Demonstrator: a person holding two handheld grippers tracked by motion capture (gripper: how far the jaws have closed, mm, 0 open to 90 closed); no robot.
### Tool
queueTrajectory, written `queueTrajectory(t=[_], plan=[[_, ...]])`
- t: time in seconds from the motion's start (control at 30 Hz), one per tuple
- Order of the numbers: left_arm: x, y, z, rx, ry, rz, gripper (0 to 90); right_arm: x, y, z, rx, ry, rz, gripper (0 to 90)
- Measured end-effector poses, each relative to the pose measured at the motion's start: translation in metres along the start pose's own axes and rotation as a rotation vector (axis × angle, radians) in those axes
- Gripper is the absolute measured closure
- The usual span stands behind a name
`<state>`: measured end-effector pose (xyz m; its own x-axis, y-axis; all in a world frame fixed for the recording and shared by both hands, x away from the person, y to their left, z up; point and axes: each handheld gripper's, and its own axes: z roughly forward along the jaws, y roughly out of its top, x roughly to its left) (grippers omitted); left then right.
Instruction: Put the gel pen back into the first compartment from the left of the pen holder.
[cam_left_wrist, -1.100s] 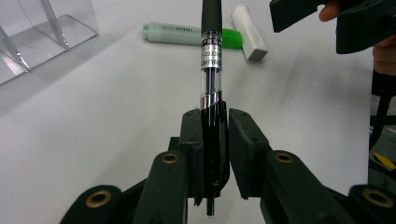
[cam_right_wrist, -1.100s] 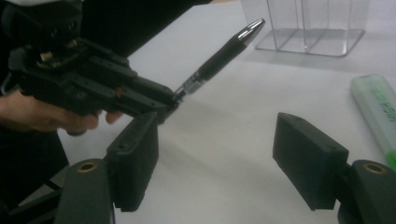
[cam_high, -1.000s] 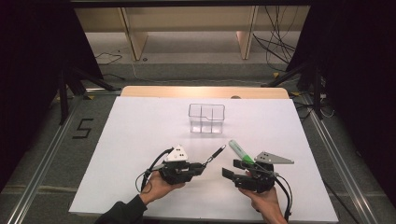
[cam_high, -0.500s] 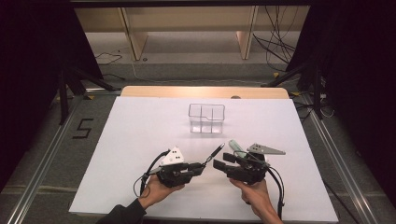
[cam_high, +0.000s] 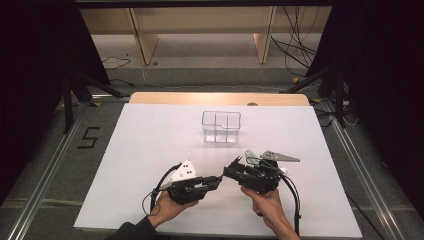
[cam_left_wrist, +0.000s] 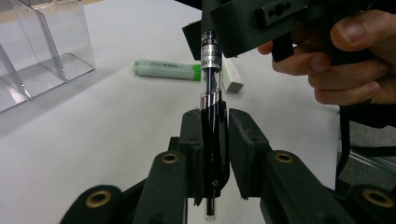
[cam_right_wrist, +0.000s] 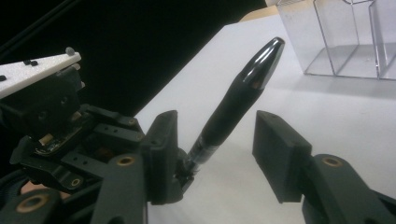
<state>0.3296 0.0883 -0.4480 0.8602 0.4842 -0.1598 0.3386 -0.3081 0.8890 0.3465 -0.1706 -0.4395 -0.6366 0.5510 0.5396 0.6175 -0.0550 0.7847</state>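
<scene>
My left gripper (cam_left_wrist: 215, 114) is shut on a black pen (cam_left_wrist: 214, 140) with a clear, silver-banded barrel. In the high view it (cam_high: 217, 179) lies at the near middle of the table, pointing right. My right gripper (cam_high: 231, 168) faces it from the right. In the right gripper view the pen's black tapered end (cam_right_wrist: 243, 88) stands between that gripper's (cam_right_wrist: 215, 122) jaws, which have just been closing. A gap shows on both sides of the pen, so the pads do not press on it.
A clear divided box (cam_high: 221, 127) stands mid-table beyond the grippers. A green highlighter (cam_left_wrist: 166, 70) and a white eraser (cam_left_wrist: 232, 77) lie on the white tabletop (cam_high: 150, 150) behind the right gripper. A person's hands hold both grippers from the near edge.
The right gripper has moved left toward the left gripper and now straddles the pen's free end, with its jaws narrower. The left gripper has kept still with the pen.
</scene>
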Motion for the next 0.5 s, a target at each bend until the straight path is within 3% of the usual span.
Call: queueTrajectory(t=[0.5], plan=[[-0.0021,-0.0014,-0.0001,-0.012,-0.017,0.008,76.0,0.0000,0.0005,0.0002,-0.007,0.037,0.019,71.1]])
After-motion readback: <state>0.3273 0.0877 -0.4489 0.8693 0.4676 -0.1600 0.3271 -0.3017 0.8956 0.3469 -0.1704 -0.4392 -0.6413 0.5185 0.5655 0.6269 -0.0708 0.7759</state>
